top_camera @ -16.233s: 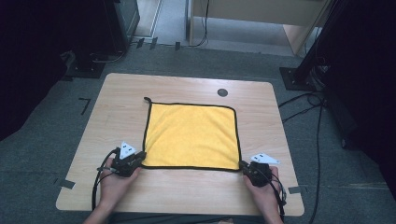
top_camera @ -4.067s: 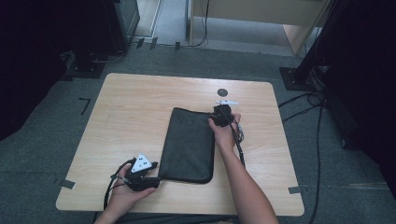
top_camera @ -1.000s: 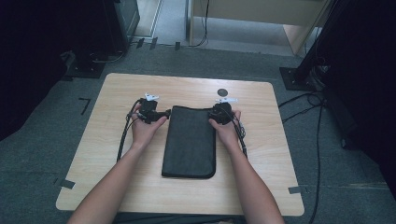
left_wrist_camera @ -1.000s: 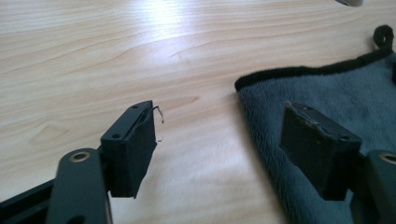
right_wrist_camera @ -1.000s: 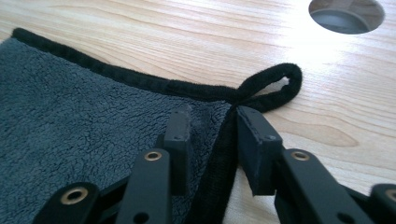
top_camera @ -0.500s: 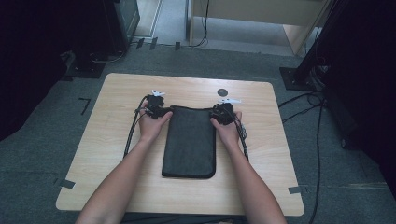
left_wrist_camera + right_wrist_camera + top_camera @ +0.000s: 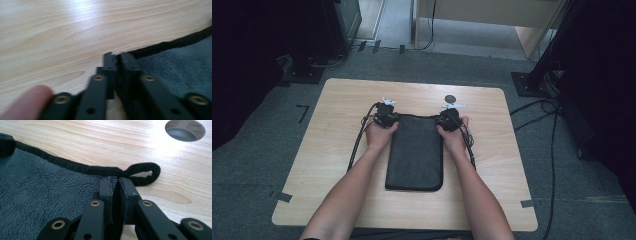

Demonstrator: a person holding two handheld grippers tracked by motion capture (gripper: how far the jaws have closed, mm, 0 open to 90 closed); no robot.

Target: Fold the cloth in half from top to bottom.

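Cloth folding, far-end grasp

Dark grey cloth (image 7: pixel 414 152) lies folded into a long narrow strip at the middle of the tabletop (image 7: pixel 337 100), long axis running 12 to 6 o'clock. A second ago the left hand was out at the 10 o'clock side of the strip, clear of it; half a second ago it was closing in; now the left hand-held gripper (image 7: pixel 387 118) sits on the far-left corner. Right hand-held gripper (image 7: pixel 449 119) has held its place on the far-right corner throughout those frames.

Left gripper view: left hand-held gripper (image 7: pixel 117 58) has its jaws drawn nearly together, with the black piped edge of the cloth (image 7: pixel 180 67) running in between them. Slightly blurred, but the fabric does look pinched. A fingertip (image 7: pixel 26 101) shows at lower left.

Right gripper view: right hand-held gripper (image 7: pixel 114 183) is clamped on the cloth (image 7: pixel 45 192) hem, fabric visible in the slit between the jaws. The hanging loop (image 7: pixel 143 172) lies just beyond the tips, toward 1 o'clock. Cable hole (image 7: pixel 185 129) in the tabletop lies farther off.

Reading: both far corners are now held, so the two-handed grasp looks complete. Likely next is another fold, drawing the 12 o'clock end toward 6 o'clock to halve the strip
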